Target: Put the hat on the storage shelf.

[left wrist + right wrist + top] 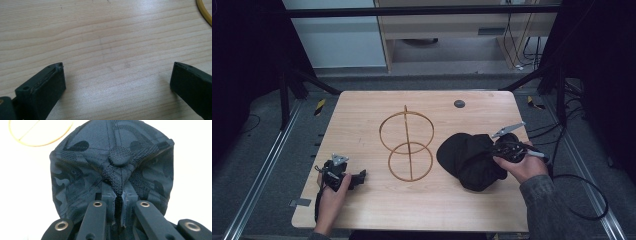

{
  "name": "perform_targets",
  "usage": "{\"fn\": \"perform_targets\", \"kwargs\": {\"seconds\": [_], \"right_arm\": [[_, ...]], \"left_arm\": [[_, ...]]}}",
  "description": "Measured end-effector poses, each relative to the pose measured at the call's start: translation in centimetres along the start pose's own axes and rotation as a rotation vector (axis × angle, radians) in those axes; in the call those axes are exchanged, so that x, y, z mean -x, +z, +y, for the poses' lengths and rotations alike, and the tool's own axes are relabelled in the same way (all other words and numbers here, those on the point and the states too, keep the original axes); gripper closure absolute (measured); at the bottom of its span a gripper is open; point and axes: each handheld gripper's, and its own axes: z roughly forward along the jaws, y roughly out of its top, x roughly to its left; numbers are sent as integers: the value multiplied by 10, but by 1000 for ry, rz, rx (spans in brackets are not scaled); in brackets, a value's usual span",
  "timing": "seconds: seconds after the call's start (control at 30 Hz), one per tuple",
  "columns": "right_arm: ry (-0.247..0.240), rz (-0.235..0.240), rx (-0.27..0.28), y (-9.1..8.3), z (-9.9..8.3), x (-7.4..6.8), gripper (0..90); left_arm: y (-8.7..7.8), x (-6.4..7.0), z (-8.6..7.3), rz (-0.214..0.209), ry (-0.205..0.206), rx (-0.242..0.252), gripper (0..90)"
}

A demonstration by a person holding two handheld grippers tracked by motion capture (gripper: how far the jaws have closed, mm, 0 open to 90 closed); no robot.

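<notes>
Right gripper — clamped on cap

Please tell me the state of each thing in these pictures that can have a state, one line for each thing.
left gripper: open, holds nothing, low over the table.
right gripper: shut on the cap's fabric near its top button.
cap: crumpled, on the table, pinched.
wire stand: upright on the table, nothing hangs on it.

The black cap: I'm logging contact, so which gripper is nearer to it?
Right. The right gripper has its fingers pinched on the black cap near the top button. The left gripper sits open beyond the wire stand, well apart.
</notes>
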Motion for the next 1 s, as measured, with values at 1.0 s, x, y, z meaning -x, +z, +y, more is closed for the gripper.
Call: {"fn": "perform_targets", "kwargs": {"seconds": [1.0], "right_arm": [[53,65,462,-167,71,-11,854]], "left_arm": [[0,0,0,0,0,0,0]]}}
